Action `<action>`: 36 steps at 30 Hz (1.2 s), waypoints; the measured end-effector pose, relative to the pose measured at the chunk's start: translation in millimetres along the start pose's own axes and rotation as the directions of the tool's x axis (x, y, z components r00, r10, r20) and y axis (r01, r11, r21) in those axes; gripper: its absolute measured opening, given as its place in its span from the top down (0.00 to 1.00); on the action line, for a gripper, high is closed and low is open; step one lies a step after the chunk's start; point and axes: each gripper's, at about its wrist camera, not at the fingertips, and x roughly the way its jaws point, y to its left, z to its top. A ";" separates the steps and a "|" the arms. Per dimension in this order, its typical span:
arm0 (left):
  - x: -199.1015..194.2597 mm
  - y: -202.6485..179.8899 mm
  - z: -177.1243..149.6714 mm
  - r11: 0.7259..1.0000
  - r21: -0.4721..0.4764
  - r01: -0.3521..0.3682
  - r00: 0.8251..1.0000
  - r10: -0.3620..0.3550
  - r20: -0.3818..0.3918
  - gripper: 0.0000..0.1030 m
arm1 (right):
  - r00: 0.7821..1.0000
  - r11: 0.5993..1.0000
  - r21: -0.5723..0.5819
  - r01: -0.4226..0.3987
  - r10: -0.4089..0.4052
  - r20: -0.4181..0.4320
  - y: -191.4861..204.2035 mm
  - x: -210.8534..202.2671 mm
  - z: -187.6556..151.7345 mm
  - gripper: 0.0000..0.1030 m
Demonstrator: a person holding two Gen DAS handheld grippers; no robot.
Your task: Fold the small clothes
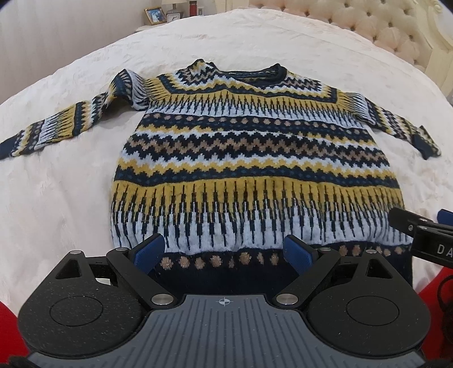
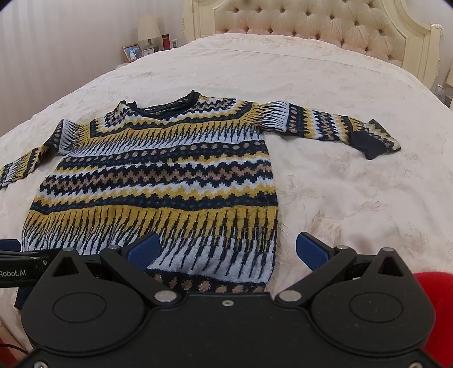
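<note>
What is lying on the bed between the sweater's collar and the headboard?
Nothing: in the right wrist view only bare cream bedspread stretches from the sweater collar to the tufted headboard.

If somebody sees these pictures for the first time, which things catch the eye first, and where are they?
The patterned sweater in yellow, navy and white lies flat on the cream bed, sleeves spread to both sides. The left gripper and right gripper are open at its hem. A tufted headboard stands behind.
</note>
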 end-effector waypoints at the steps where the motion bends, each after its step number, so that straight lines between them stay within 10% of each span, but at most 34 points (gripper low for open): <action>1: 0.3 0.2 0.2 1.000 -0.002 0.000 1.000 0.000 -0.001 0.11 | 1.000 1.000 0.003 -0.001 0.001 0.001 -0.3 -0.2 -0.3 0.01; 36: -5.5 -8.2 -1.1 0.999 0.045 -0.023 0.999 0.021 0.036 0.11 | 0.999 1.000 -0.015 0.003 -0.002 0.047 4.5 -5.1 -2.9 0.01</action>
